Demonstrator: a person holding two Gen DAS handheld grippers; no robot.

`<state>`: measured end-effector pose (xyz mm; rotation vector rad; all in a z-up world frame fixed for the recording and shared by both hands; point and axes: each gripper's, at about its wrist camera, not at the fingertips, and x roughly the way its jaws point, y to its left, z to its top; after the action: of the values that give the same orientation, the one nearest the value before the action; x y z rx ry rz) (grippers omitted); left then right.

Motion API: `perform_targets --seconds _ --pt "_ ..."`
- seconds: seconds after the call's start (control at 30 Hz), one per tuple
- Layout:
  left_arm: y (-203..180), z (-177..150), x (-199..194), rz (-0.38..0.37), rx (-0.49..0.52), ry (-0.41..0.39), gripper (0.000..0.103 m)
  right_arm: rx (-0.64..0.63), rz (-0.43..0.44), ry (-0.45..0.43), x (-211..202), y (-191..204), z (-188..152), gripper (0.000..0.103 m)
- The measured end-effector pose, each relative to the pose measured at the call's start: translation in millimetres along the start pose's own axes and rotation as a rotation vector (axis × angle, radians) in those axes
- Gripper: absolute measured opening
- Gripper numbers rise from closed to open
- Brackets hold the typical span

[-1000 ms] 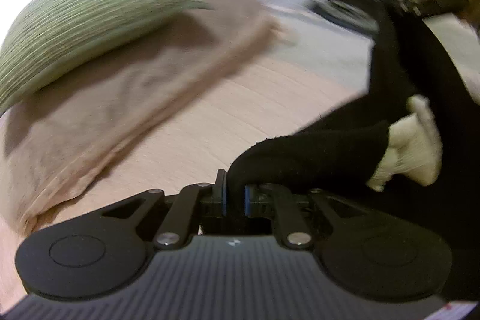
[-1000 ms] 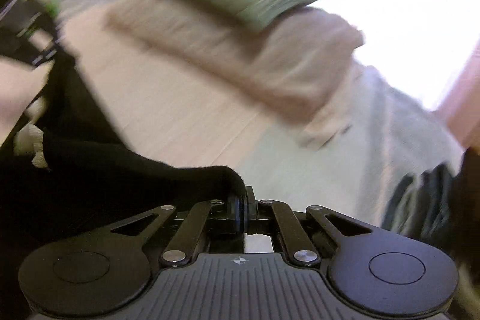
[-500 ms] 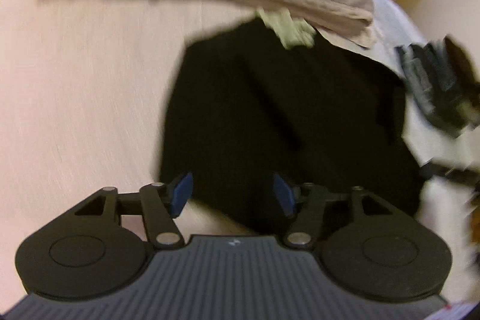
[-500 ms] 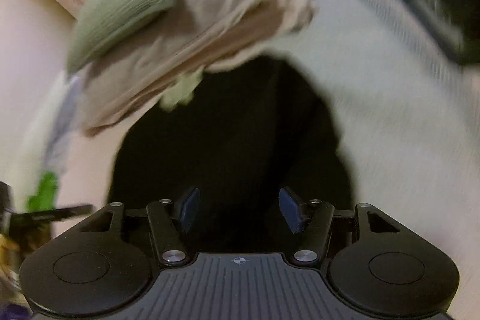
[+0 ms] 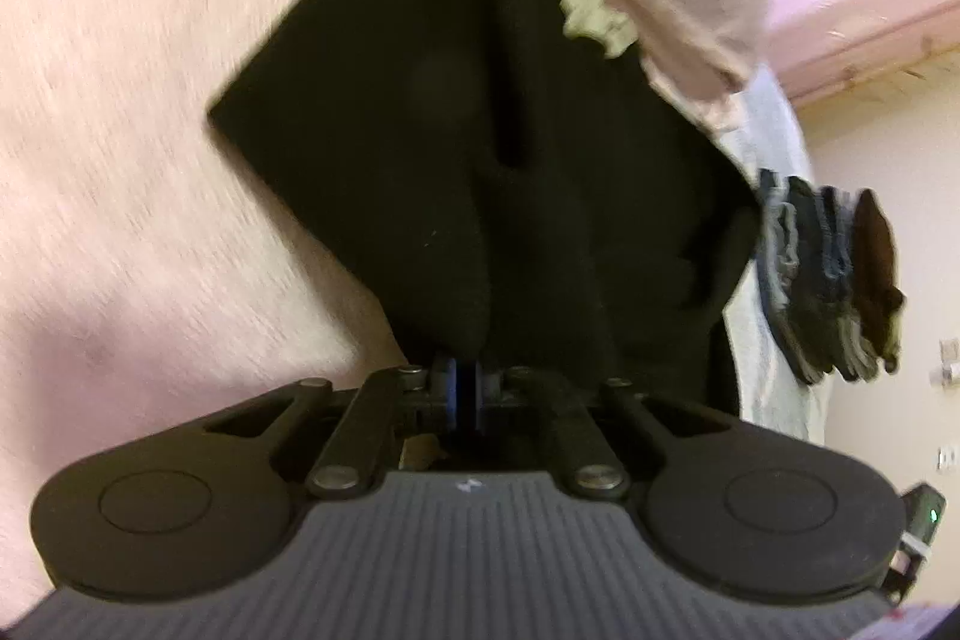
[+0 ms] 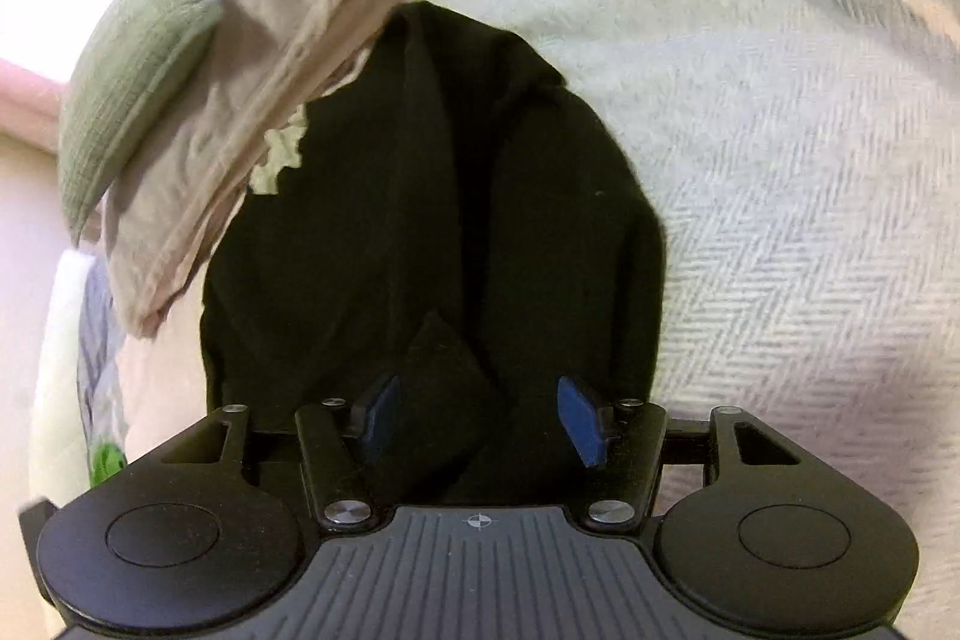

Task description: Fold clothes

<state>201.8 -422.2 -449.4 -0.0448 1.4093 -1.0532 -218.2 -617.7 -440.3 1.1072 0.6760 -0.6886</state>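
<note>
While the black garment [image 6: 432,196] lies partly folded on the bed [image 6: 780,160], my left gripper [image 5: 465,391] has its jaws pinching a near corner; my right gripper [image 6: 480,415] hovers with jaws spread. More folds look due.

A green ribbed cushion [image 6: 141,58] lies on a crumpled beige pillow [image 6: 264,100], the pillow resting on the bed. A pale grey herringbone blanket [image 6: 780,160] covers much of the bed, with a pink sheet [image 5: 108,100] beside it. A stack of folded dark garments [image 5: 828,274] sits on the blanket's far edge. Cream wall [image 5: 888,220] stands behind.
</note>
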Motion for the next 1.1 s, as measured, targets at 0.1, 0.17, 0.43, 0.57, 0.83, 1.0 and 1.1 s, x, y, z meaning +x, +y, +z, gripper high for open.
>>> perform_targets --seconds 0.1,0.17,0.43,0.57,0.83,1.0,1.1 --pt "13.7 13.2 -46.0 0.018 0.084 -0.028 0.003 -0.075 -0.025 0.022 4.0 1.4 -4.4 0.056" --pt "24.4 32.1 -78.9 0.104 0.185 -0.06 0.003 -0.072 -0.043 0.048 9.6 -2.6 -7.2 0.056" --pt "111.7 116.9 -173.1 0.751 0.273 -0.165 0.008 -0.116 -0.003 0.072 -5.4 14.1 -20.6 0.056" --pt "112.1 68.0 -170.2 0.587 0.169 -0.177 0.015 -0.089 0.116 0.1 12.6 32.9 -27.0 0.056" --pt "74.6 -35.4 -90.6 0.35 0.134 -0.014 0.015 0.13 0.231 0.151 83.5 28.3 -35.5 0.0" --pt "44.6 -55.6 -87.1 0.344 0.243 0.026 0.016 -0.037 0.21 -0.038 -34.0 4.1 23.0 0.0" --pt "39.9 -57.9 -90.9 0.337 0.294 0.039 0.017 -0.235 -0.064 -0.204 -117.3 -24.9 67.8 0.0"
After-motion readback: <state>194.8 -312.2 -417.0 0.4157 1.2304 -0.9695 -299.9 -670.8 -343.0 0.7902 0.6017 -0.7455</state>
